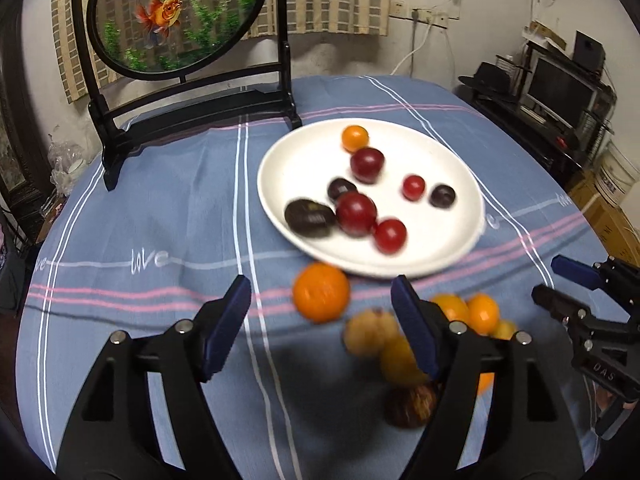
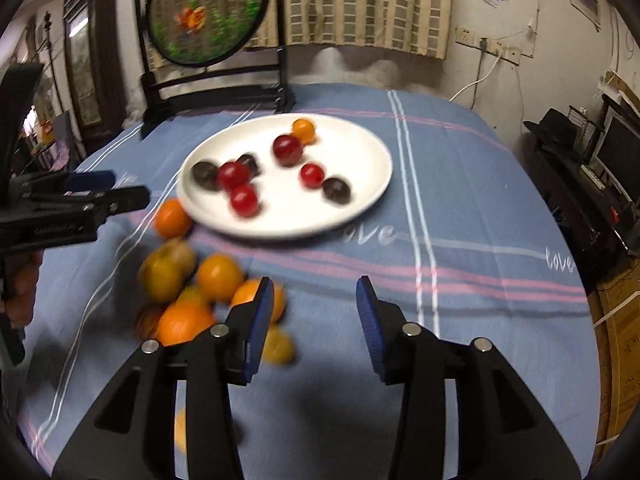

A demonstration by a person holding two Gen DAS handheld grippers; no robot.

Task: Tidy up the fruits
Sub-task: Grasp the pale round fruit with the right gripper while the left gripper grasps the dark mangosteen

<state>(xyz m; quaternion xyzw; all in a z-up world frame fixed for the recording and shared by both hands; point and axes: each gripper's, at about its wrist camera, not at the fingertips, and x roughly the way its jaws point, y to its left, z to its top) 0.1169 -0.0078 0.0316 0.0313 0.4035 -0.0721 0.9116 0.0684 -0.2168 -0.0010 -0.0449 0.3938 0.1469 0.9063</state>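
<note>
From the left wrist camera, a round table wears a soft blue cloth point(image 1: 168, 208) crossed by white and pink stripes, with "love" stitched in pale thread. A smooth white plate point(image 1: 448, 248) sits past the centre, holding glossy red and dark purple round fruits and one small orange one near its far edge. The left gripper point(image 1: 322, 324), black plastic with ribbed blue pads, stands wide with nothing between its jaws. A large orange point(image 1: 320, 292) lies on the cloth just ahead, between the fingertips' line and the plate rim. A loose heap of orange and yellow fruit point(image 1: 370, 336) lies beside and partly behind its right finger, blurred. At the back stands a dark lacquered frame with a round goldfish panel point(image 1: 176, 16).

From the right wrist camera, the right gripper point(image 2: 316, 312) is partly parted, jaws empty over bare cloth. The heap of orange and yellow fruit point(image 2: 218, 276) lies to its left, one piece touching or just behind the left pad; I cannot tell which. The plate point(image 2: 360, 204) lies further ahead. The left gripper point(image 2: 120, 196) enters from the left edge, near the lone orange point(image 2: 172, 218) by the plate rim.
</note>
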